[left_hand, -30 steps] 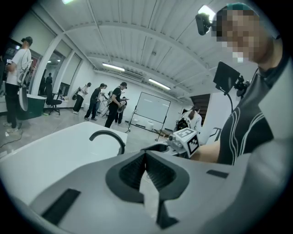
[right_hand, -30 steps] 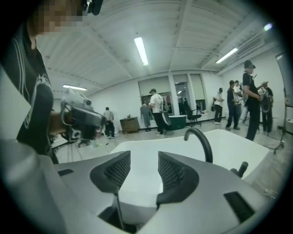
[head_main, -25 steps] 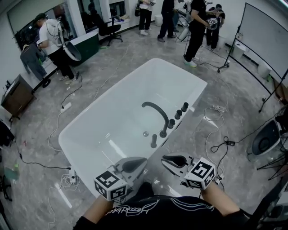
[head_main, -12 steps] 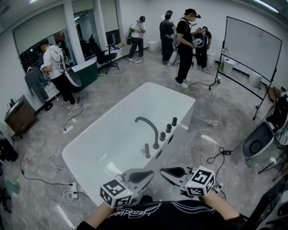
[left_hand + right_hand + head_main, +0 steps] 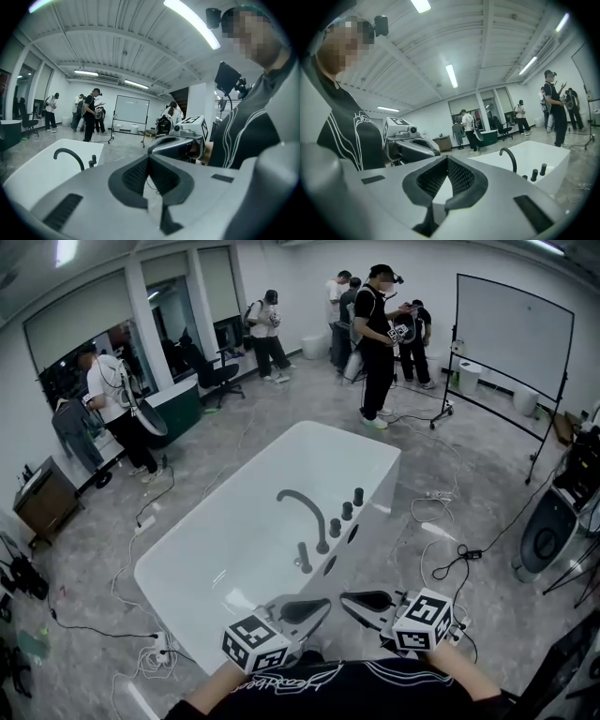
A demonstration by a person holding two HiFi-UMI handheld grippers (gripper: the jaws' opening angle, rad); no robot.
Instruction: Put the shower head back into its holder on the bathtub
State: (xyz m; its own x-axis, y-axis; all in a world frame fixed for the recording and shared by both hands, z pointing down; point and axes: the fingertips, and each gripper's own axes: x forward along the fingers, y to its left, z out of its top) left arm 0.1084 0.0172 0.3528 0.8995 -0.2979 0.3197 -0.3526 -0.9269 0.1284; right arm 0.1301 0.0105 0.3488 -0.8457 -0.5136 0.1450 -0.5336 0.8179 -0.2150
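— Where are the grippers?
— Low in frame, by the white bathtub's (image 5: pixel 377 452) near end: left gripper (image 5: pixel 316 607) and right gripper (image 5: pixel 356 599), tips turned toward each other, both empty.
— And the tub?
— A dark curved spout (image 5: pixel 302 507) and knobs (image 5: pixel 346 510) along its right rim (people stand beyond).

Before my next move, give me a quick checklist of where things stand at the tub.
1. Left gripper empty: ok, shut on nothing.
2. Right gripper empty: ok, shut on nothing.
3. Grippers clear of tub: ok, both are held close to the person's chest.
4. Shower head seated: cannot tell; the dark post beside the faucet may be it.
5. Floor by the tub: not ok, cables lie there.
6. Bystanders clear: ok, the nearest person stands beyond the far end.
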